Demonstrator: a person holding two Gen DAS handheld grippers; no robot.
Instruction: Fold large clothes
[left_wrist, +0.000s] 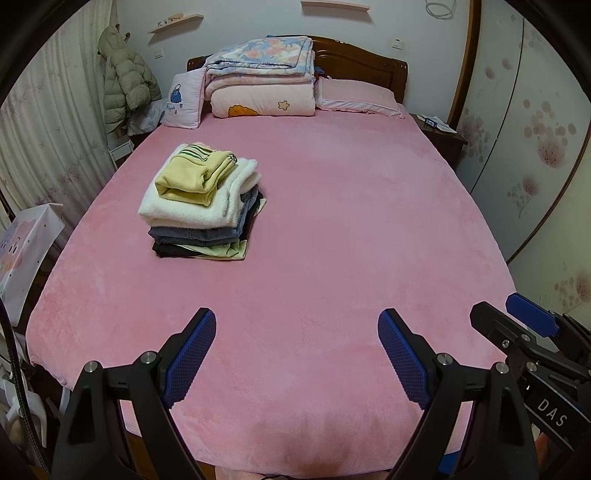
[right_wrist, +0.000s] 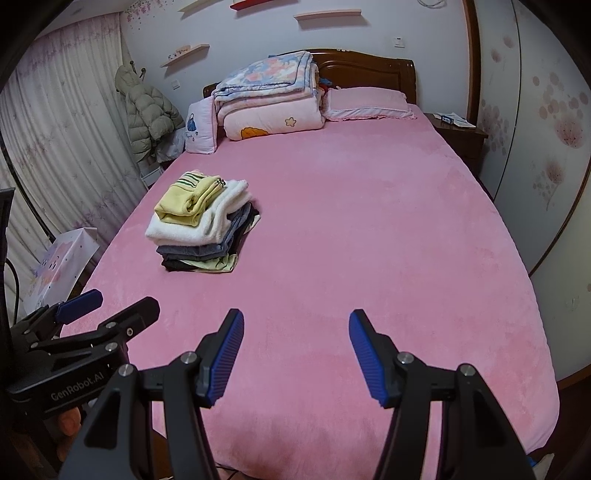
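A stack of folded clothes (left_wrist: 205, 199) (right_wrist: 205, 225) lies on the left half of the pink bed (left_wrist: 332, 240) (right_wrist: 351, 240): a yellow garment (left_wrist: 194, 175) on top, a white one under it, then grey, dark and pale green pieces. My left gripper (left_wrist: 297, 321) hangs open over the bed's near edge with nothing between its blue pads. My right gripper (right_wrist: 297, 321) is open and empty too, beside it. Each shows in the other's view: the right gripper (left_wrist: 517, 317) at the right edge, the left gripper (right_wrist: 107, 299) at the lower left. Both are well short of the stack.
Folded quilts (left_wrist: 262, 81) and pillows (left_wrist: 356, 98) sit at the wooden headboard. A puffer jacket (left_wrist: 125, 85) hangs by the curtain on the left. A gift bag (right_wrist: 62, 262) stands by the bed's left side. A nightstand (right_wrist: 458, 129) and a wardrobe (right_wrist: 546, 147) are on the right.
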